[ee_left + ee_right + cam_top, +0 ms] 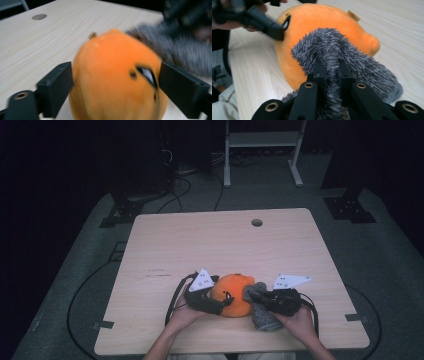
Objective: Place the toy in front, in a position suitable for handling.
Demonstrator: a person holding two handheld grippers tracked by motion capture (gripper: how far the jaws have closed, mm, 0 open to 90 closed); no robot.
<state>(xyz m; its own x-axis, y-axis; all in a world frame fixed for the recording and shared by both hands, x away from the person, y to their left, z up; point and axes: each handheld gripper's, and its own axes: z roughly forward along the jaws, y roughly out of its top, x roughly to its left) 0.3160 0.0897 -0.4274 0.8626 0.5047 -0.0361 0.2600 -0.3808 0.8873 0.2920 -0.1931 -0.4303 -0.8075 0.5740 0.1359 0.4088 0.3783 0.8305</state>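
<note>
An orange plush toy (pixel 234 292) lies near the table's front edge, between the two hands. My left gripper (pixel 220 304) is shut on the plush toy (pixel 115 77), one jaw pressed into each side of it. A grey fuzzy sock (pixel 261 307) lies against the toy's right side. My right gripper (pixel 256 296) is shut on the grey sock (pixel 332 52), pinching a raised fold of it between its jaws. In the right gripper view the orange toy (pixel 322 20) sits just behind the sock, with the left gripper's jaw against its far side.
The light wooden table (pixel 210 245) has a round cable hole (pixel 256 222) near its far edge. Cables trail from both grippers over the front edge. A white metal frame (pixel 262 142) and dark stands are on the floor beyond the table.
</note>
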